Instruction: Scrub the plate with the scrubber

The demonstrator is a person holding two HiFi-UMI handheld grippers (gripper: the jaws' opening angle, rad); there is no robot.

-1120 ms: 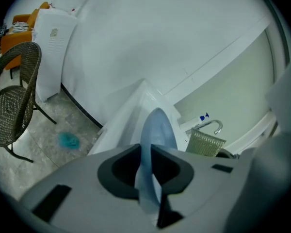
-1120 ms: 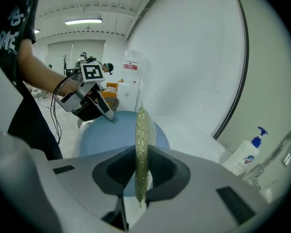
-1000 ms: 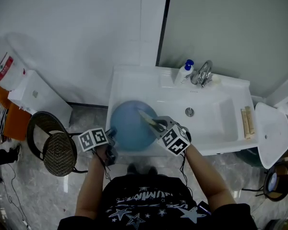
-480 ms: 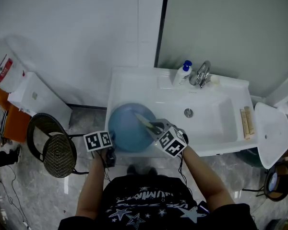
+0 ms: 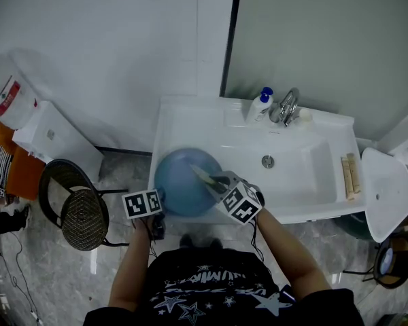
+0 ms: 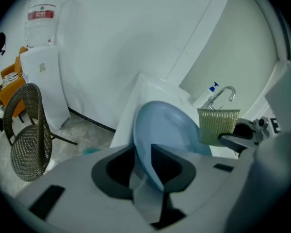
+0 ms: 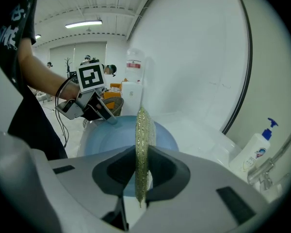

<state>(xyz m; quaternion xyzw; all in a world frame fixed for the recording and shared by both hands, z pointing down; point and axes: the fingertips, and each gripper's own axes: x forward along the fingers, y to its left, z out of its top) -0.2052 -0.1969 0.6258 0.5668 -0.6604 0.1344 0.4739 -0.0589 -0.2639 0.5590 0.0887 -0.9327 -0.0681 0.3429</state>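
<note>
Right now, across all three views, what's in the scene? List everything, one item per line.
plate: one, blue, tilted over the sink's left end
scrubber: one, yellow-green mesh, standing edge-on above the plate
sink: one, white, against the wall
faucet: one, chrome, at the back of the sink
soap bottle: one, white with blue pump, left of the faucet
bars: two, beige, on the sink's right rim
chair: one, dark woven, on the floor left of the sink
water dispenser: one, white, far left
left gripper: one, grey; jaws have just been opening, the plate's rim between them
right gripper: one, grey, closed on the scrubber
</note>
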